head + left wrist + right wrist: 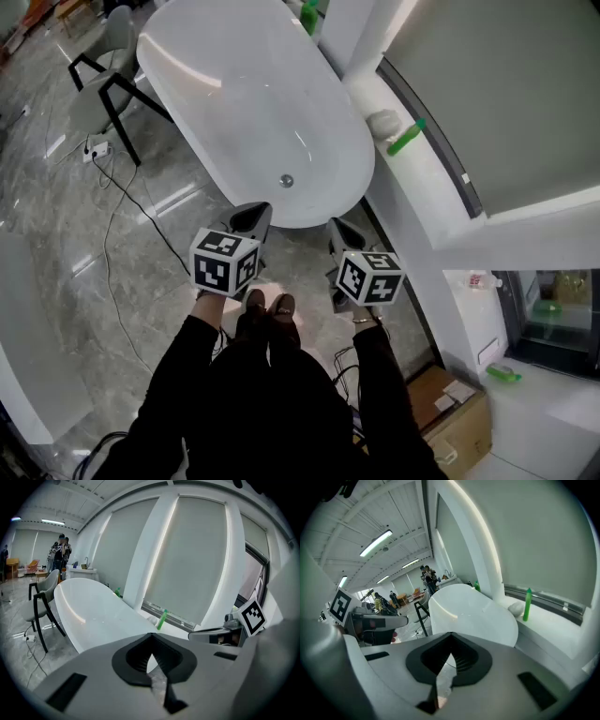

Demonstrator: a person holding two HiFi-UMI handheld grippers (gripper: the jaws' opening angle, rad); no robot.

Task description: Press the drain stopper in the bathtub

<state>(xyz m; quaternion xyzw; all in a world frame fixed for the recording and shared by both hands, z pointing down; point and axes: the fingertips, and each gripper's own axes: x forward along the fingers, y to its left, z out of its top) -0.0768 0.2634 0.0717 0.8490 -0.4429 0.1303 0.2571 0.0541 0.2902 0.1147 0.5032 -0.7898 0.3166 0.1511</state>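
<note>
Left claw (255, 216): jaws closing tight together, gripping nothing.
Right claw (337, 230): likewise closed, empty.
Drain stopper (287, 181): sitting in the bathtub (216, 84) floor, just beyond both hovering claws.

Around the room
Chair (105, 80), power strip (97, 148) far left; green bottle (406, 139) on sill (439, 199) right; cardboard box (461, 427) near right.
</note>
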